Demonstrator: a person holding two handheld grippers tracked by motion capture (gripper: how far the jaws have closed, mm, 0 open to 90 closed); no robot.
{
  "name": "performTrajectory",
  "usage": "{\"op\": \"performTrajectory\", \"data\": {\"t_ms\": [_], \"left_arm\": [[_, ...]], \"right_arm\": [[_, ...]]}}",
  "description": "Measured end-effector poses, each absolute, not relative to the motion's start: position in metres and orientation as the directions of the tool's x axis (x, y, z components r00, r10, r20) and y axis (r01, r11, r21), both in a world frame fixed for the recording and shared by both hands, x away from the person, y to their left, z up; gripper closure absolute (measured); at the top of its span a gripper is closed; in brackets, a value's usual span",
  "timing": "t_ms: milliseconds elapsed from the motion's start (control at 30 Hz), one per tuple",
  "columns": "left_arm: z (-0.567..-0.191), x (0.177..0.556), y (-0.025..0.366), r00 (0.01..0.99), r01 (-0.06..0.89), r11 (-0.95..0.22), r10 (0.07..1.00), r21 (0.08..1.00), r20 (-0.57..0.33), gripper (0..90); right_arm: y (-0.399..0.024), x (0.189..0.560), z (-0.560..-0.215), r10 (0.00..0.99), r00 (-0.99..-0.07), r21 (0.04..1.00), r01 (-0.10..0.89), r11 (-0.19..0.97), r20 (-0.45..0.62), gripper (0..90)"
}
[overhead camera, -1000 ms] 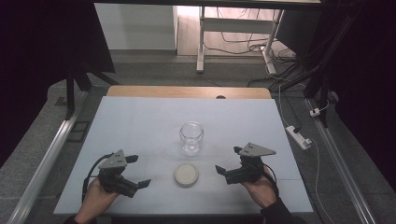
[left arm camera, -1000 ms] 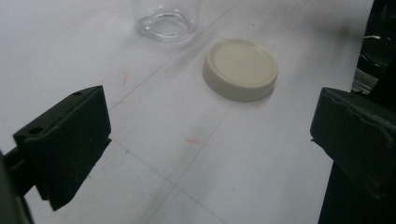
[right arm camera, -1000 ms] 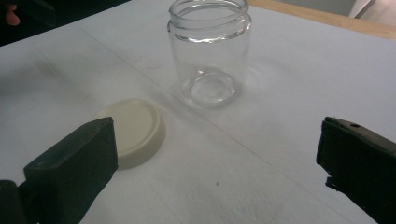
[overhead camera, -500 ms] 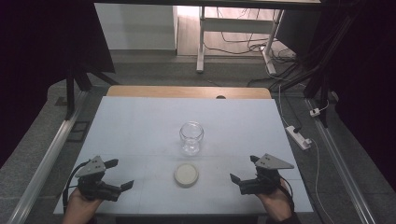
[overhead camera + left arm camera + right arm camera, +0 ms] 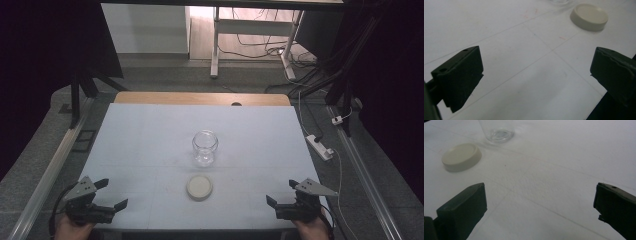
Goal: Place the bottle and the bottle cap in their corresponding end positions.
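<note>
Glass jar [image 5: 205, 147] and cream lid [image 5: 199, 187] are positioned between both grippers.
Left gripper [image 5: 111, 195] and right gripper [image 5: 281, 192] are held spread, empty; the jar could be tipped by a hurried approach.

a pale tabletop [image 5: 150, 135] with a wooden strip [image 5: 200, 98] along its far edge stands on grey floor [image 5: 40, 145], with metal rails [image 5: 47, 172] running along both sides. at 12 o'clock a white table frame [image 5: 216, 45] stands over tangled cables on a lit wooden floor [image 5: 250, 35]. a white power strip [image 5: 318, 146] lies at 3 o'clock, and dark curtains [image 5: 45, 50] hang at 10 o'clock.
</note>
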State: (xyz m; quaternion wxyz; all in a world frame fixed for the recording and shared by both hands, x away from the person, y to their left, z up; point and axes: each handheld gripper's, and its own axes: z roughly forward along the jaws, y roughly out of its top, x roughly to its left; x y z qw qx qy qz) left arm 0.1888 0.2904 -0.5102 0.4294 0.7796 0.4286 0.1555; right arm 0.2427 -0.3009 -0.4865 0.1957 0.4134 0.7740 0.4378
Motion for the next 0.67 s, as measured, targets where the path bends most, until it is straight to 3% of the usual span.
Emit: {"op": "performTrajectory", "data": {"t_ms": [467, 667], "left_arm": [[-0.524, 0.178, 0.305, 0.513, 0.601, -0.285, 0.854, 0.747, -0.086, 0.0], [-0.525, 0.177, 0.308, 0.501, 0.616, -0.265, 0.858, 0.741, -0.110, 0.0]], "right_arm": [[-0.312, 0.231, -0.493, 0.837, -0.543, 0.802, 0.526, 0.283, 0.061, 0.0], [-0.315, 0.228, -0.493, 0.849, -0.526, 0.797, 0.538, 0.276, 0.061, 0.0]]}}
